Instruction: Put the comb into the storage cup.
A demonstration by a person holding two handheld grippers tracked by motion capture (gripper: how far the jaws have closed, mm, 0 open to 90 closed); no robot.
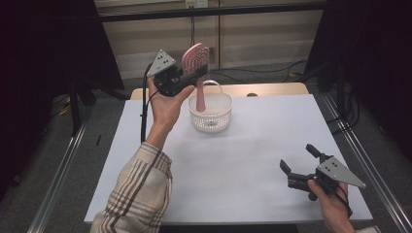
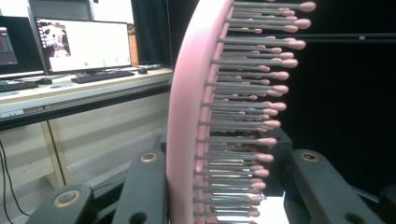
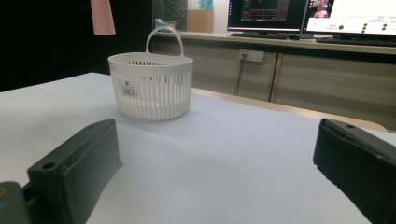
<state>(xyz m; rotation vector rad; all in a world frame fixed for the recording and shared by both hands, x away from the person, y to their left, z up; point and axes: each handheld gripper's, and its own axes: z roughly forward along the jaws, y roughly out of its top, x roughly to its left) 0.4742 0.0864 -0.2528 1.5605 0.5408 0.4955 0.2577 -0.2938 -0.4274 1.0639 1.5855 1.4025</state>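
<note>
We hold the left gripper (image 1: 187, 75) raised above the far left part of the white table (image 1: 243, 160), and its two black jaws are clamped on the head of a pink plastic hairbrush with many thin bristles that end in small pink balls (image 1: 196, 60). In the left gripper view the hairbrush (image 2: 187, 121) stands upright between the jaws: one jaw presses on the smooth pink back, and the other jaw stands on the side of the bristle tips. The head of the brush rises above this claw, and the long pink handle hangs down below it. Under the claw, a little toward the right in the high view, stands a small white plastic basket with slotted walls and a thin arched handle (image 1: 210, 114); the end of the brush handle is over the opening of the basket, but we cannot tell if it touches the rim. The right gripper (image 1: 300, 164) rests low at the near right corner of the table, well apart from the basket, and its jaws stand wide apart with nothing between them. In the right gripper view the basket (image 3: 152, 88) is far ahead of these jaws, and the pink handle end (image 3: 102, 17) hangs above it to the left.
</note>
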